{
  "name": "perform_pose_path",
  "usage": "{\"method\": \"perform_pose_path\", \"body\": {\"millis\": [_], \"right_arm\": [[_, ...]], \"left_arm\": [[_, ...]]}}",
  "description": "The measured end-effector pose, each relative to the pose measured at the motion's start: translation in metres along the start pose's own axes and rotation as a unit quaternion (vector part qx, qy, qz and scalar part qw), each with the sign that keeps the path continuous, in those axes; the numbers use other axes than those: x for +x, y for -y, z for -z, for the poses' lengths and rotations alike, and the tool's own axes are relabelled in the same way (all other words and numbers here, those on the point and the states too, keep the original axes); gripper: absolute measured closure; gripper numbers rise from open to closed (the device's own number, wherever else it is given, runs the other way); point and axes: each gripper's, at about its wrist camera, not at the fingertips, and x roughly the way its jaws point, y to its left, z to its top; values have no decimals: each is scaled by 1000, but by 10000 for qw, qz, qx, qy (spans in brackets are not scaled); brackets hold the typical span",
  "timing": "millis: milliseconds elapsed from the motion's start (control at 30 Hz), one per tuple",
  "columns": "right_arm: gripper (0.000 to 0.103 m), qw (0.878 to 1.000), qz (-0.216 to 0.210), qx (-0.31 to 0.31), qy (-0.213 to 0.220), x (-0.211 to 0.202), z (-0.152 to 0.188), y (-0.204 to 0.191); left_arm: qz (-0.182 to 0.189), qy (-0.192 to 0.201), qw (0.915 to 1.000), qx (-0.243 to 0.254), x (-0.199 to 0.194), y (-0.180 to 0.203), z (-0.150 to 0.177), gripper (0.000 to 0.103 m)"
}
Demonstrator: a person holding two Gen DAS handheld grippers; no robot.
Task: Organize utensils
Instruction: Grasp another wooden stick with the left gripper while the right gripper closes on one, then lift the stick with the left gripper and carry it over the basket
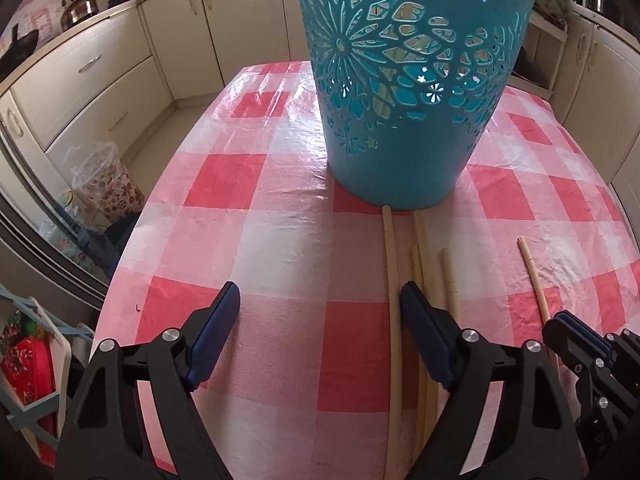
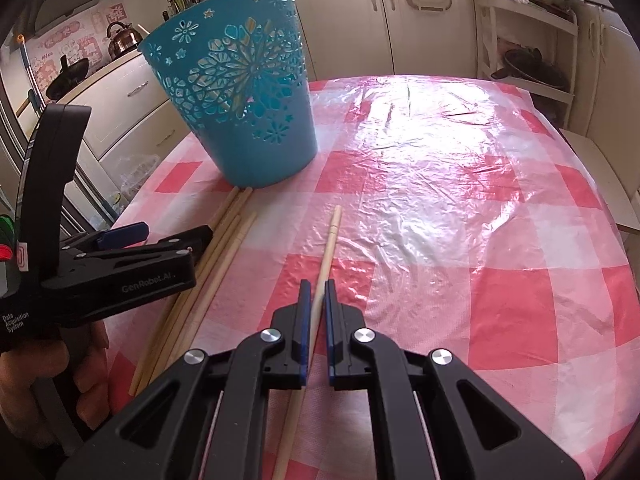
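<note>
Chopsticks (image 1: 420, 264), slim pale wooden rods, lie bunched on the glossy pink-and-white checked plastic cover of the tabletop (image 1: 280, 208), their tips at the foot of the tapered teal plastic basket (image 1: 404, 80) with its flower-shaped cut-outs. My left tongs (image 1: 320, 304) gape wide over them, gripping nothing, one blue pad beside the leftmost rod. My right tongs (image 2: 318, 292) are pinched on a single chopstick (image 2: 330, 240) lying apart from the bunch.
</note>
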Motion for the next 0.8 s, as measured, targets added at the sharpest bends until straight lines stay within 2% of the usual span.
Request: {"method": "perform_pose_path", "body": {"millis": [133,233,267,300,333,400,633,800], "right_arm": [[96,9999,-47,107,8,-2,0,3],[95,9999,-53,147,21,-2,1,5],[95,9999,-56,158,21,-2,0,5],[95,9998,-59,165,22,-2,0,5],[95,9998,-55,166,24,-2,0,5],[95,9998,-45,171,26,-2,0,5],[95,9998,-60,187,12,-2,-1,6],[92,9998,-43,177,40,0,-3,5]], "left_arm": [[25,28,10000,45,2,6,-5,37],[86,80,9999,58,5,11,-10,49],[128,96,9999,58,5,12,-11,59],[193,115,9997,61,5,13,-11,73],[250,130,9996,63,4,14,-11,79],[345,177,9992,74,2,16,-8,96],[748,152,9969,-207,-8,-3,7,98],[814,-36,9965,-197,-4,-11,2,96]]}}
